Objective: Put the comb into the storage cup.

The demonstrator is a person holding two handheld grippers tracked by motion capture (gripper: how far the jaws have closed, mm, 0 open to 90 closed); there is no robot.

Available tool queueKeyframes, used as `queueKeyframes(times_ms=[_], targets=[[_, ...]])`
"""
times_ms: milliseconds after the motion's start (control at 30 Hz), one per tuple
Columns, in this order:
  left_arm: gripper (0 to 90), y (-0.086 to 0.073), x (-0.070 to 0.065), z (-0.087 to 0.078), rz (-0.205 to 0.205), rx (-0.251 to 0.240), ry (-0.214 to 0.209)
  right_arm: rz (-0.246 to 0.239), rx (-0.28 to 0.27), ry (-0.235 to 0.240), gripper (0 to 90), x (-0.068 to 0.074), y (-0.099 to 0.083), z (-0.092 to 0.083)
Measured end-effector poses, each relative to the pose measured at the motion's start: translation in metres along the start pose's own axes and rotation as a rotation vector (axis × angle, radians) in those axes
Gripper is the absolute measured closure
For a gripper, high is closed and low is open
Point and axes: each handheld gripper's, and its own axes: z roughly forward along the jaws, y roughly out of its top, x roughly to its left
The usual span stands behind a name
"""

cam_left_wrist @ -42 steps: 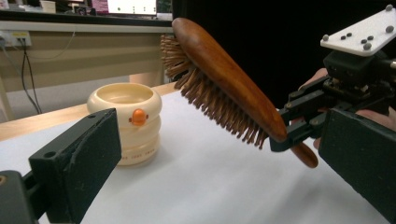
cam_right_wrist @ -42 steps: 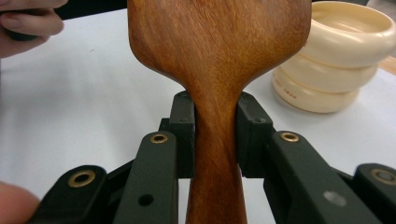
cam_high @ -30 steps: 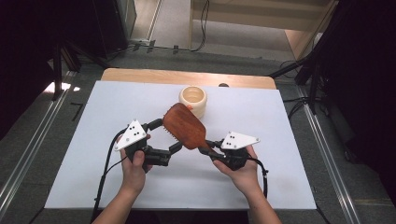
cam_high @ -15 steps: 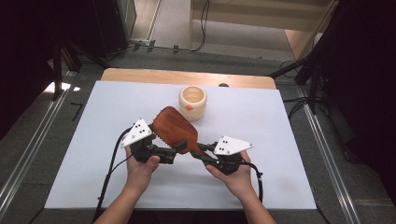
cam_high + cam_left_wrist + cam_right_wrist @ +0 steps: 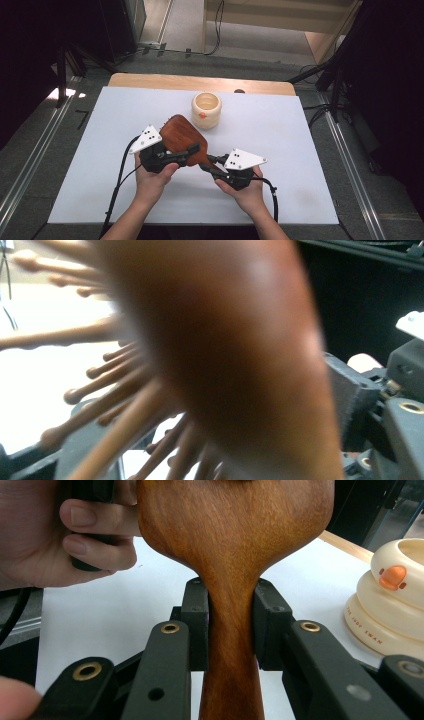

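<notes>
A: Left side first. What's the left gripper [image 5: 192, 150] doing?

B: Its jaws have just been closing. The wooden hairbrush [image 5: 182, 139] head sits between them. In the left gripper view the brush back [image 5: 235, 355] is blurred and right up against the camera, with bristles [image 5: 95, 372] fanning toward 9 o'clock. One black pad [image 5: 350, 400] sits at the brush's 3 o'clock edge, looks to be touching. Can't confirm a firm clamp.

A: Brush position on the table [image 5: 300, 150]?

B: Centre, held off the white surface between both tools. Head points to about 11 o'clock, handle runs down to 4 o'clock.

A: Right gripper [image 5: 210, 166]?

B: Clamped on the handle. The right gripper view shows both pads [image 5: 197, 625] pressed on the narrow neck [image 5: 232, 625], head rising to 12 o'clock. Fingers of the left hand [image 5: 95, 535] show at 10 o'clock.

A: Anything else nearby?

B: Cream ring-shaped cup [image 5: 206, 109] with an orange dot, at the brush's 1 o'clock, apart from it. In the right gripper view it sits at 3 o'clock [image 5: 390, 605].
</notes>
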Motion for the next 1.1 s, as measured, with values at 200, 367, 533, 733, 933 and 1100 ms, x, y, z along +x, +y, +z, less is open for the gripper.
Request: queueKeyframes(times_ms=[200,367,533,733,933,1100], targets=[[38.8,0.000,-0.001,0.003,-0.025,0.029,-0.016,0.002,0.003,-0.019,70.1,0.000,-0.003,0.002],[49.6,0.000,-0.004,0.004,-0.008,0.042,-0.053,0.018,0.012,-0.020,69.0,-0.003,-0.007,0.007],[54.1,0.000,-0.007,0.004,0.020,0.031,-0.052,0.055,-0.001,-0.024,63.8,-0.007,-0.008,0.006],[56.3,0.005,-0.003,0.002,0.026,0.025,-0.037,0.082,-0.018,-0.044,42.5,-0.012,-0.010,0.000],[56.5,0.009,0.003,-0.002,0.026,0.012,-0.022,0.123,-0.034,-0.108,23.7,-0.022,-0.014,-0.008],[56.6,0.012,0.008,-0.004,0.024,0.003,-0.019,0.141,-0.036,-0.134,11.1,-0.028,-0.018,-0.014]])
